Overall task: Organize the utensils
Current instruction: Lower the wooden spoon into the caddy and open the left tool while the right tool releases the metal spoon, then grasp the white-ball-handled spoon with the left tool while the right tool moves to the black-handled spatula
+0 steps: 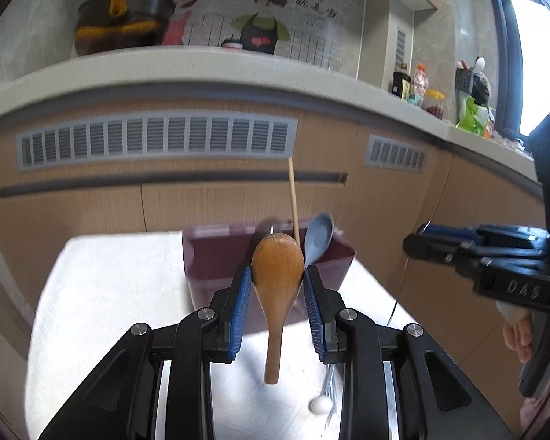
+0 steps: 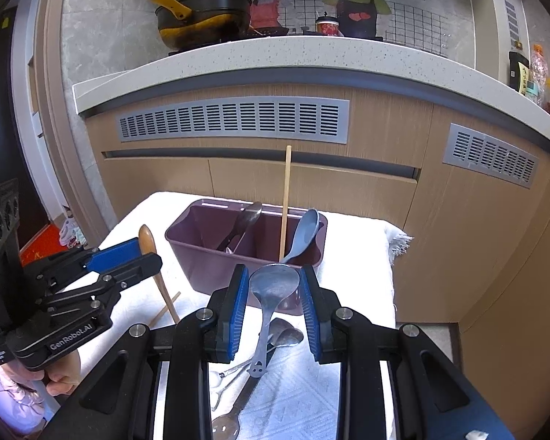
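My left gripper is shut on a wooden spoon, bowl up, handle hanging down above the white cloth. It also shows in the right wrist view at the left. My right gripper is shut on a metal spoon by its bowl, handle hanging down. It shows at the right of the left wrist view. Behind both stands the purple utensil caddy, holding a grey-blue spoon, a chopstick and a dark metal utensil.
Several metal spoons and a slotted utensil lie on the white cloth under my right gripper. A chopstick lies at the left. Kitchen cabinets and a counter stand behind the table.
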`<state>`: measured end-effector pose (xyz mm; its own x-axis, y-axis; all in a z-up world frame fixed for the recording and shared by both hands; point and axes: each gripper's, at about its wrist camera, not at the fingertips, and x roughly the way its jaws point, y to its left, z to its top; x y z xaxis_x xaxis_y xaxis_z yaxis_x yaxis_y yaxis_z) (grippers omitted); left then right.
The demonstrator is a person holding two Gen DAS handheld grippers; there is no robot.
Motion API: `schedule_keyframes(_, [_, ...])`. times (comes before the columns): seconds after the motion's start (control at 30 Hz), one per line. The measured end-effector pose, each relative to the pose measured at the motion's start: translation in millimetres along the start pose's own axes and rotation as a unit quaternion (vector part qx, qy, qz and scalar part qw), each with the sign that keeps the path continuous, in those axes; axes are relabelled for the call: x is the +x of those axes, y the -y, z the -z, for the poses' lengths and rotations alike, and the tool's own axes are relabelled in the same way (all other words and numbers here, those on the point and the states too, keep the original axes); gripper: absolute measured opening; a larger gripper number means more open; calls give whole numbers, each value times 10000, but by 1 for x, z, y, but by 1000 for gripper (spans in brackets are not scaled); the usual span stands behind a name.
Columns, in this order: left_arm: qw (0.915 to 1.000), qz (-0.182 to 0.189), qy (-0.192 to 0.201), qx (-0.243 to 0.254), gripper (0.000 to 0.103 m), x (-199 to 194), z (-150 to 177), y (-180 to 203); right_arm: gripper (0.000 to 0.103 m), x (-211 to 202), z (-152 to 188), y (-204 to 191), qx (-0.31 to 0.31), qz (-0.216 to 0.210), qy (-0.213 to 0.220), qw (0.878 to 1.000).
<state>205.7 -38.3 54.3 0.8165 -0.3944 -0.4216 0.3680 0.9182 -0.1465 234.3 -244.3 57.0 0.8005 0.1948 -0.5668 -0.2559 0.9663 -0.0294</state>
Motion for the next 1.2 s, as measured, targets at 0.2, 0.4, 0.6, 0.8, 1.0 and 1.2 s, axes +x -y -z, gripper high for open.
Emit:
schedule_keyframes(0.2, [9968,214,769,54,31,-18,-85,-2,26,-22,-45,-2,-89,51,632,9979])
schedule_keyframes(0.4, [9941,-88,1079,65,31,3,-117,-18,26,-22,-98,-3,-173,226,1371,9902])
schedule_keyframes(0.6, [9976,-203,598,-299,31,57,-91,-43,26,44,-92,5,3,291,843,9960])
schedule_keyframes(0.8, [9981,-233,-199,-541,33,96,-54,-60,28,111,-65,15,131,123,-134,9997])
schedule_keyframes(1.0, [9958,-387,-369,-740,50,80,-37,-71,58,125,-46,20,248,135,-416,9987])
schedule_keyframes(1.2, [9924,-781,-497,-806,57,43,-11,-81,93,81,-21,13,-55,856,358,9957])
